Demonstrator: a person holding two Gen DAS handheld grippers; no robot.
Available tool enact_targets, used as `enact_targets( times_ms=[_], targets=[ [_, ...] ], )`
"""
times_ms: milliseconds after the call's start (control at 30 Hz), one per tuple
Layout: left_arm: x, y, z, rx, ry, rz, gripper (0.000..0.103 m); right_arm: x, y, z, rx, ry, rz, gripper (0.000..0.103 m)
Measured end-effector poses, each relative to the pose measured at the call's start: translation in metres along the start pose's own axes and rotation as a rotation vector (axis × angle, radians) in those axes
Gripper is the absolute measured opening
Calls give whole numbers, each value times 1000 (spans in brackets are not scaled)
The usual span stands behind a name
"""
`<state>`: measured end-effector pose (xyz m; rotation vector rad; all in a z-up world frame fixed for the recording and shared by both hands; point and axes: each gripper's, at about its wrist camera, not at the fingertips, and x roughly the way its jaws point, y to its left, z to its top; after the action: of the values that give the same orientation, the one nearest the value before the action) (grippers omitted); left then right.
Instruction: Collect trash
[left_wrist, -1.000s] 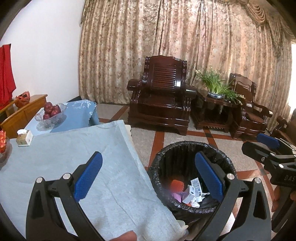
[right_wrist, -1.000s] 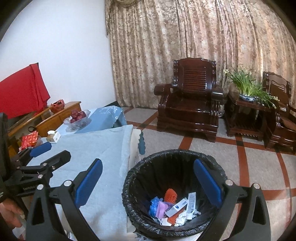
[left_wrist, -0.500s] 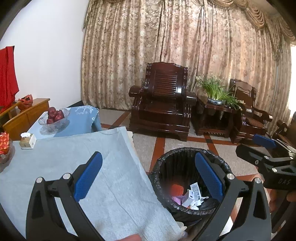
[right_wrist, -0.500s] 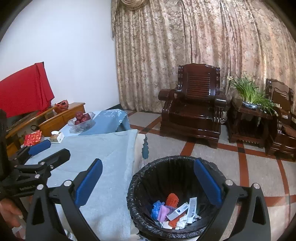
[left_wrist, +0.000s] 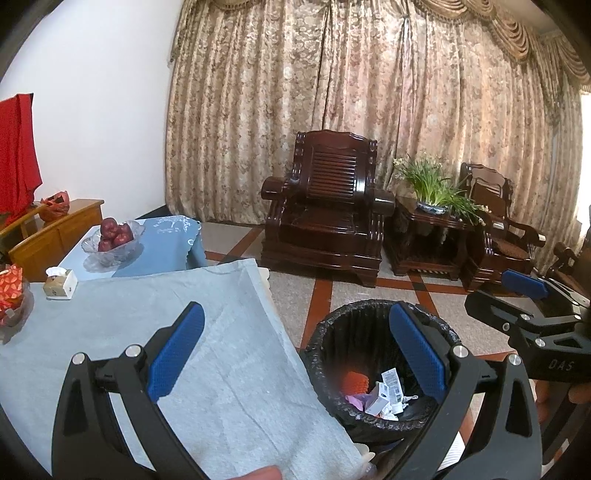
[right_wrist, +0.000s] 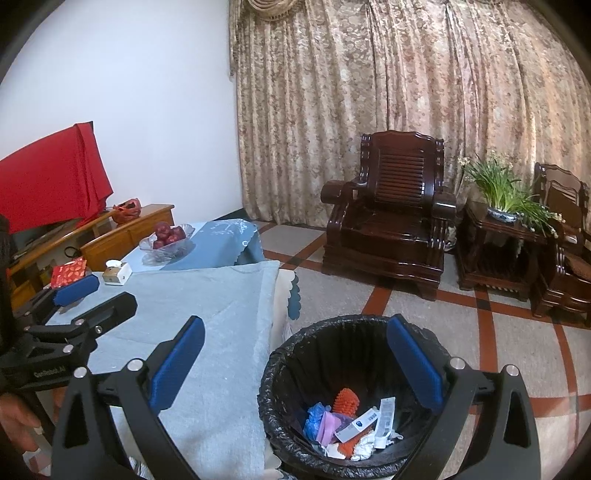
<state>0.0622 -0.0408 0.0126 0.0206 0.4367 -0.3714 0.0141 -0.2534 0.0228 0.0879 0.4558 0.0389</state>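
Beside the table's near corner, as the left wrist camera sees it, stands the bin (left_wrist: 384, 373), lined with a black bag and holding the trash (left_wrist: 384, 397): an orange ribbed piece, small white cartons, crumpled paper and a pink scrap. The left gripper (left_wrist: 295, 354) hangs above that corner with its blue pads spread wide and nothing between them. On the bin's left the pale blue tablecloth (left_wrist: 184, 332) looks bare of litter; a tissue box (left_wrist: 61, 282) and a fruit bowl (left_wrist: 112, 240) sit well beyond the bin, at the table's far end. The right gripper (left_wrist: 532, 314) shows on the bin's right, apparently parted and holding nothing.

From the right wrist camera the bin (right_wrist: 354, 398) lies directly below the right gripper (right_wrist: 295, 362), whose fingers are released and empty. The trash (right_wrist: 351, 424) rests at the bin's bottom: the orange piece, a blue crumple, a pink wrapper, a small white-and-blue box and paper wads. The left gripper (right_wrist: 77, 295) hovers over the cloth on the bin's left, its pads apart.

Everything in the bin looks light. The paper and wrappers are soft and would crush flat, so a pinch anywhere on a raised fold would do. The little cartons are thin and stiffish, best taken across their narrow faces. Judging by the bare cloth, collecting seems finished or nearly so. If the bag is to come out, its crinkled rim on the bin's lip is the place to grip, though thin film can slip or tear.
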Motion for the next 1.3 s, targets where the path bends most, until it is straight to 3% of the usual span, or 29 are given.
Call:
enact_targets(
  times_ms=[1300],
  targets=[
    [-2, 5, 2, 1, 1, 1, 97, 3, 4, 2, 1, 5, 6, 97]
  ],
)
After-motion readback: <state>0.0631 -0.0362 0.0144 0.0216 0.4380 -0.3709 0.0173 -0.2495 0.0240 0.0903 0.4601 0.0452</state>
